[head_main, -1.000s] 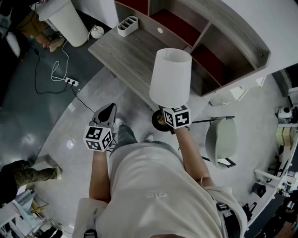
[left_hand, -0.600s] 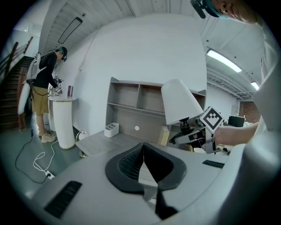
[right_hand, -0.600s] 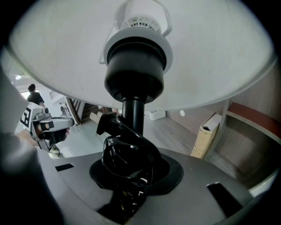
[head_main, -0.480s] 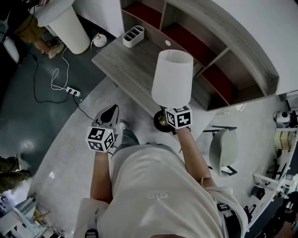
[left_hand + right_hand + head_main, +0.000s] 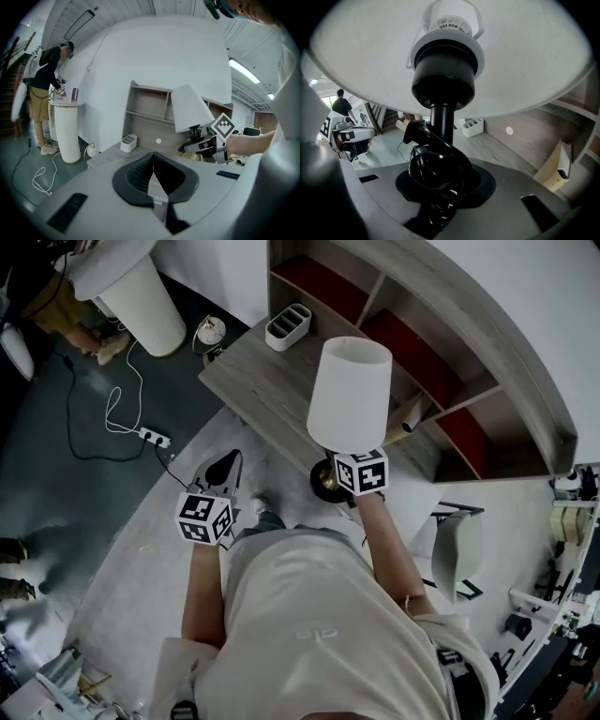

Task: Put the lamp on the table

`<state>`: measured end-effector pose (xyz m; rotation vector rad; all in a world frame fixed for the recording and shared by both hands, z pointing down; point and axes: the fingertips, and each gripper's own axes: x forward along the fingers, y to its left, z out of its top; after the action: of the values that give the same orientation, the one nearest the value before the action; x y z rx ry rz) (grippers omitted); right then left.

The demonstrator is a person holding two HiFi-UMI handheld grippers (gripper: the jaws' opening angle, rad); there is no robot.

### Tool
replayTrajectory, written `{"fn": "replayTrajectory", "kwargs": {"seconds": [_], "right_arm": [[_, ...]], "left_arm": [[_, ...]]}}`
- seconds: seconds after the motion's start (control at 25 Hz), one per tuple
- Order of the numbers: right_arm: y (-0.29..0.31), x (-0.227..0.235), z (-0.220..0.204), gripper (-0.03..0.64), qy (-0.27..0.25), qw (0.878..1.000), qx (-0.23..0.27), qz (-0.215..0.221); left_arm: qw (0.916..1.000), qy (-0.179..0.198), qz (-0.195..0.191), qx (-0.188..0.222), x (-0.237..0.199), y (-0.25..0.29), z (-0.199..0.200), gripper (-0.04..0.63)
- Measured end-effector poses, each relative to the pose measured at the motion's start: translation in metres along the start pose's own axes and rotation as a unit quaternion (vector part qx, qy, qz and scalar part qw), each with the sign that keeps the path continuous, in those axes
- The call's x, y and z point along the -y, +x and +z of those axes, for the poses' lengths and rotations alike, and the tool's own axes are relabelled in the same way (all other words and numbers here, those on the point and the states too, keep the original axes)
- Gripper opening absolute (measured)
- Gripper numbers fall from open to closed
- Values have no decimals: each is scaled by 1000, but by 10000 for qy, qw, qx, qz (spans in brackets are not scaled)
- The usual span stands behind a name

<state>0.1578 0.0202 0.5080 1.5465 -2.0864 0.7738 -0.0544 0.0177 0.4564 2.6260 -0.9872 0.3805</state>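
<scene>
The lamp has a white shade (image 5: 349, 395) and a dark round base (image 5: 324, 484), and it hangs upright in the air over the floor, just in front of the wooden table (image 5: 267, 381). My right gripper (image 5: 345, 474) is shut on its black stem (image 5: 442, 123), where the black cable (image 5: 438, 171) is coiled round it. The underside of the shade (image 5: 454, 56) fills the top of the right gripper view. My left gripper (image 5: 217, 476) is held lower left over the floor, shut and with nothing in it (image 5: 152, 174). From there the lamp (image 5: 190, 108) shows to the right.
A white organiser (image 5: 288, 326) stands at the table's far end, and a cream-coloured tube (image 5: 412, 416) lies by the red-backed shelves (image 5: 412, 338). A white pedestal (image 5: 141, 292), a power strip (image 5: 150, 437) with its cable and a chair (image 5: 457, 549) stand on the floor. A person (image 5: 44, 89) stands at the pedestal.
The table and shelves have slid rightwards and closer under the lamp in the head view. Both grippers keep the same pose, with the lamp still held.
</scene>
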Motion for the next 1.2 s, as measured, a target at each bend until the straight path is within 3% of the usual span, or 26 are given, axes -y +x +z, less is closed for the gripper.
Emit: {"fn": "replayTrajectory", "kwargs": {"seconds": [0.56,0.96,1.2], "right_arm": [[108,-33,84,121,-206,9997,27,-120],[170,-16,117,121,-287,9996,-40,-24],[210,-8,121,121,-424,9987,-163,250]], "left_arm": [[9999,-8,10,-109,-114,-12,15,17],[9982,-237,518,-211,-144,-24,7,17],[9934,-508,959,-382,-151,-24,-5,17]]}}
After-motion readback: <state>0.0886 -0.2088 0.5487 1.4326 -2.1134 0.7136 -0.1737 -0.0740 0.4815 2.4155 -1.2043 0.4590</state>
